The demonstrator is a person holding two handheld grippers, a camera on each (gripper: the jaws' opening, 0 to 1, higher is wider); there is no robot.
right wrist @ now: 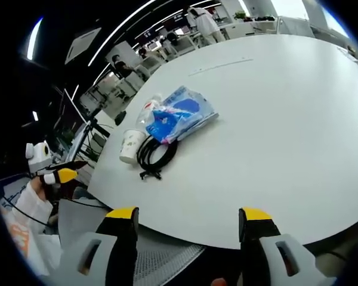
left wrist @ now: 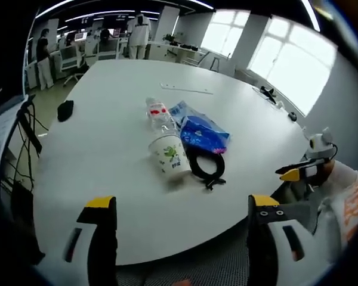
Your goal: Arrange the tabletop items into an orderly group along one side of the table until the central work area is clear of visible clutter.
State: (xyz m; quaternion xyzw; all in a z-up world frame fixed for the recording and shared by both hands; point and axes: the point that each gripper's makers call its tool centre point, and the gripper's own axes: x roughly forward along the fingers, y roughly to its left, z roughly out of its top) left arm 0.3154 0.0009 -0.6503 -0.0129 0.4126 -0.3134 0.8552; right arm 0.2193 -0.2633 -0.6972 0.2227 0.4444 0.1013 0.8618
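A white paper cup stands on the round white table. Behind it lies a clear plastic bottle with a red label. A blue plastic packet lies beside them, over a coiled black cable. My left gripper hangs open off the table's near edge, nothing between its jaws. My right gripper is open too, just off the table edge. The right gripper also enters the left gripper view from the right, and the left gripper enters the right gripper view from the left.
A black object lies near the table's left edge, and a thin white strip lies at the far side. Small dark items sit by the windows. Cables hang off the left. People and desks stand in the background.
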